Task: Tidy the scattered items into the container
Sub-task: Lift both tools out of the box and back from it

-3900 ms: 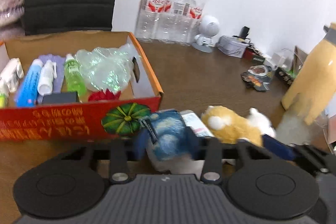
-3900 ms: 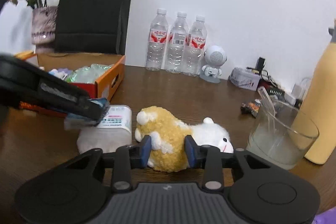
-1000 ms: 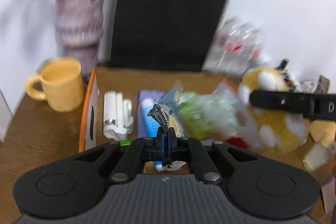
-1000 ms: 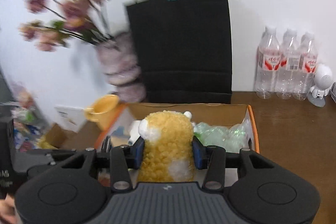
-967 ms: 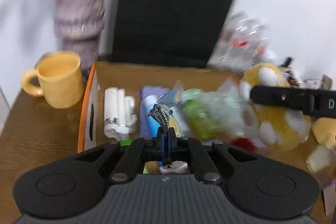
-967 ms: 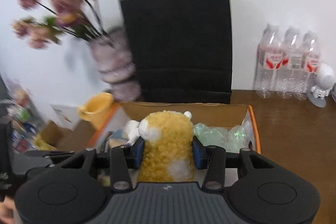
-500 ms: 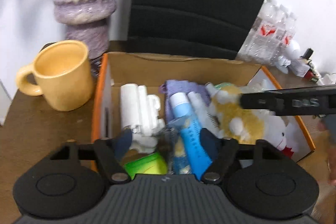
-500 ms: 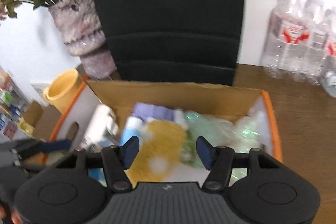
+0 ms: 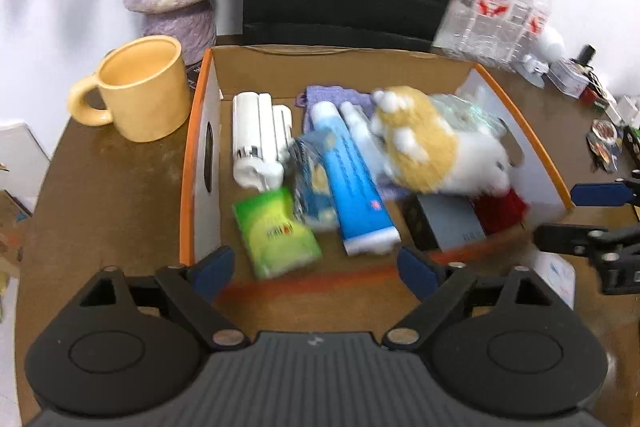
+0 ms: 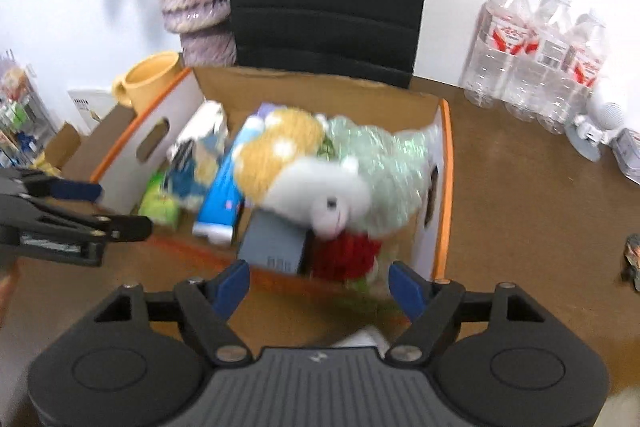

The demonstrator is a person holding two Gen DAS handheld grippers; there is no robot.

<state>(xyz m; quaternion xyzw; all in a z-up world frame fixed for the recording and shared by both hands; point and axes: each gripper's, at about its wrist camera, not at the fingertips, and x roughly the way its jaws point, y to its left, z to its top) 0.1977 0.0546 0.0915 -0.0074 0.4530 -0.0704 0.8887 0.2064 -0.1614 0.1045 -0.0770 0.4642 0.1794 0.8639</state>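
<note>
Both grippers are hovering empty at the near edge of the box, with one white pack lying outside it.

From left to right: the left gripper (image 9: 312, 267) is holding its jaws wide apart over the orange-rimmed box (image 9: 200, 115); inside, the blue tube (image 9: 352, 179) is running from about 11 to 5 o'clock, and the plush toy (image 9: 432, 151) is resting across the pile. The white pack (image 9: 558, 277) is sitting on the worktop (image 9: 108, 187) at roughly 3 o'clock from these jaws, just beside the right gripper (image 10: 319, 285), whose jaws are also spread with nothing between them. The right hand is probably nearer; the pack's long axis is unclear.
</note>
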